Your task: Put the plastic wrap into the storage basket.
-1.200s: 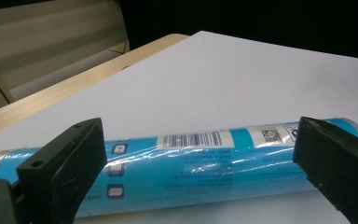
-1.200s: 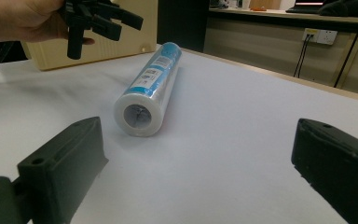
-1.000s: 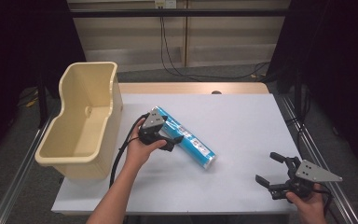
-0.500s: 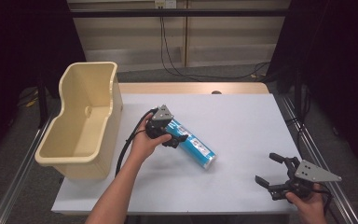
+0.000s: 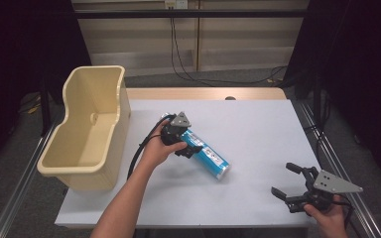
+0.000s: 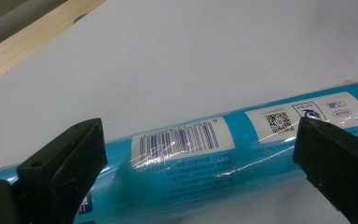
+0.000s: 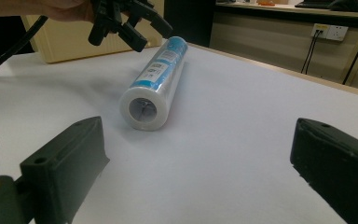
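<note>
High view: your left gripper (image 5: 191, 148) sits over the upper end of the blue roll (image 5: 209, 157), your left hand (image 5: 158, 148) behind it.
Left gripper view: your jaws stand wide apart, one on each side of the roll's length, with the barcode label (image 6: 182, 138) between them; you have hold of nothing, and whether the jaws touch the wrapping cannot be told.
Roll: it lies on its side on the white table (image 5: 258, 124), a little left of centre, slanting from upper left to lower right, wrapped in clear film.
Right gripper view: your jaws are spread wide with nothing between them; the roll's open white end (image 7: 144, 109) faces you across bare table.
Right gripper: you hold it (image 5: 290, 184) at the table's near right corner, well apart from the roll.
Bin: a cream plastic bin (image 5: 87, 124) stands at the left edge of the table, near the roll but not touching it.
Cable: a black one (image 5: 138, 151) loops from your left gripper past your wrist.
</note>
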Tool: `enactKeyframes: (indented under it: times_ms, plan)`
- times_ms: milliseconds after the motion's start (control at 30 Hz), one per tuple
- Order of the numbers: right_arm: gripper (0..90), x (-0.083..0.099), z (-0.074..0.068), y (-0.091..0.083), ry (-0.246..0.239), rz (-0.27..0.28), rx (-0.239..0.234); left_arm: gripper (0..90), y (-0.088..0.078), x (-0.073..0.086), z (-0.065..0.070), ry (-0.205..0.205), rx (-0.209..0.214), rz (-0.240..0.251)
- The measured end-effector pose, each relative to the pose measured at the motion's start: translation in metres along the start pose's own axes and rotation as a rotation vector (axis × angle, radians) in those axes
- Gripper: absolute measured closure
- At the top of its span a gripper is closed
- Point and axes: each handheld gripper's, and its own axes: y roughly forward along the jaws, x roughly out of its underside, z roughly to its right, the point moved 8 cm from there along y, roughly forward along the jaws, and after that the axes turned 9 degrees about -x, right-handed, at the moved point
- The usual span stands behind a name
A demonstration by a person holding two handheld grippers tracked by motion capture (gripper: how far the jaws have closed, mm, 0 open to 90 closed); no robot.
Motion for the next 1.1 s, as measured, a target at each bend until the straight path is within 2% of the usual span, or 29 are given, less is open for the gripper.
enactKeyframes:
  times_ms: [300, 533, 567, 600, 633, 667, 700, 900, 967, 1033, 1067, 1100]
  plan:
    - [2.8, 0.0004, -0.0006, 0.0008, 0.002, 0.0, -0.007, 2.3, 0.0024, -0.0022, -0.0003, 0.013, 0.001, -0.014]
    - [2.8, 0.0005, -0.0008, 0.0006, 0.0, -0.003, -0.009, 2.3, 0.0052, -0.0027, 0.0009, -0.002, 0.0, -0.039]
    - [2.8, 0.0003, -0.0009, 0.0007, 0.0, -0.002, -0.008, 2.3, 0.0056, -0.0028, 0.0011, -0.013, 0.001, -0.042]
    - [2.8, 0.0004, -0.0007, 0.0007, 0.001, -0.003, -0.006, 2.3, 0.0057, -0.0027, 0.0, -0.045, -0.006, -0.057]
    - [2.8, 0.0004, -0.0007, 0.0007, 0.001, -0.003, -0.006, 2.3, 0.0057, -0.0027, 0.0, -0.045, -0.006, -0.057]
    - [2.8, 0.0007, -0.0004, 0.0005, 0.002, -0.006, -0.004, 2.3, 0.0054, -0.003, -0.0023, -0.088, -0.019, -0.068]
    - [2.8, 0.0007, -0.0004, 0.0005, 0.002, -0.006, -0.004, 2.3, 0.0054, -0.003, -0.0023, -0.088, -0.019, -0.068]
    - [2.8, 0.0006, 0.0, 0.0004, 0.007, -0.003, 0.001, 1.9, 0.0057, -0.0007, -0.0057, -0.179, -0.036, -0.122]
    - [2.8, 0.0008, 0.0001, 0.0005, 0.006, -0.003, 0.002, 1.6, 0.0065, 0.0011, -0.0066, -0.227, -0.054, -0.156]
    - [2.8, 0.0008, 0.0002, 0.0006, 0.005, -0.003, 0.001, 1.1, 0.007, 0.0018, -0.0065, -0.24, -0.053, -0.171]
    - [2.8, 0.0008, 0.0002, 0.0007, 0.006, -0.002, 0.002, 1.1, 0.0082, 0.0023, -0.0071, -0.261, -0.077, -0.197]
    - [2.8, 0.0008, 0.0002, 0.0007, 0.006, -0.002, 0.002, 1.1, 0.0082, 0.0023, -0.0071, -0.261, -0.077, -0.197]
